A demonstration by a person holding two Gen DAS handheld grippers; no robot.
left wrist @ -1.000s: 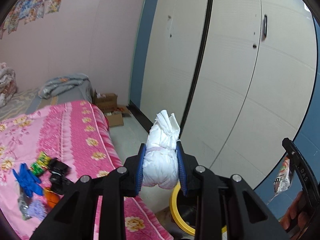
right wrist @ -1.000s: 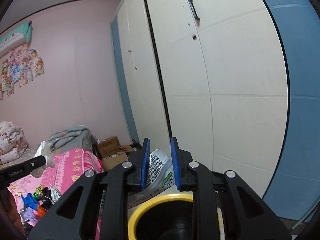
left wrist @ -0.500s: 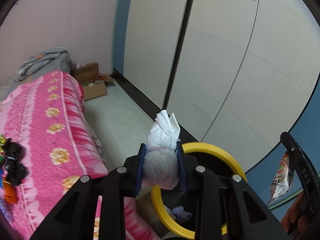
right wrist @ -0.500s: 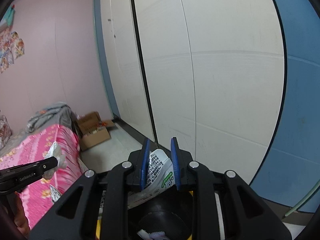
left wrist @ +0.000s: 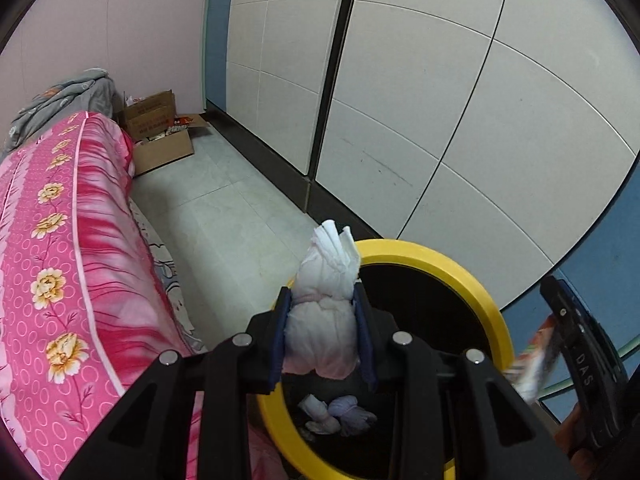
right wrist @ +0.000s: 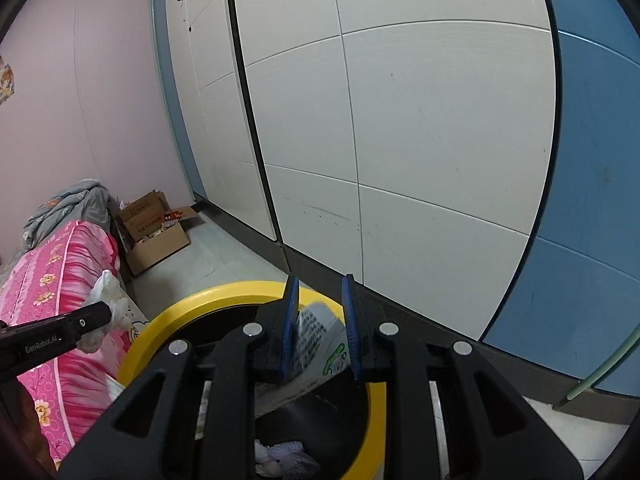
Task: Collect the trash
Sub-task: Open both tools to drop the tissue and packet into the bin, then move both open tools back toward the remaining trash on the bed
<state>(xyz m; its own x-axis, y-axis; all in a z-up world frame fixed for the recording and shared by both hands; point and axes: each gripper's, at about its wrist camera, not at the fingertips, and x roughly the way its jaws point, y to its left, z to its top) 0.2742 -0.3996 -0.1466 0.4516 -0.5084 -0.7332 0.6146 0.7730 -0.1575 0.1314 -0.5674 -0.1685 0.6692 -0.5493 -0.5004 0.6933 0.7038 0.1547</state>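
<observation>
Your left gripper (left wrist: 322, 334) clenches a white tissue wad (left wrist: 324, 300); your right gripper (right wrist: 319, 328) grasps a printed wrapper (right wrist: 320, 344). Both hang above the yellow-rimmed bin (left wrist: 460, 276), right of the pink bed (left wrist: 60, 260).

Pink wall (left wrist: 120, 20), white wardrobe doors (right wrist: 420, 140), pale tiled floor (left wrist: 224, 216), pink floral bedspread (left wrist: 60, 260), cardboard boxes (left wrist: 156, 136).

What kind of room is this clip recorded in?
Most likely a bedroom: a bed with a pink floral cover, tall white wardrobe doors along the wall, and a yellow-rimmed bin on the tiled floor.
</observation>
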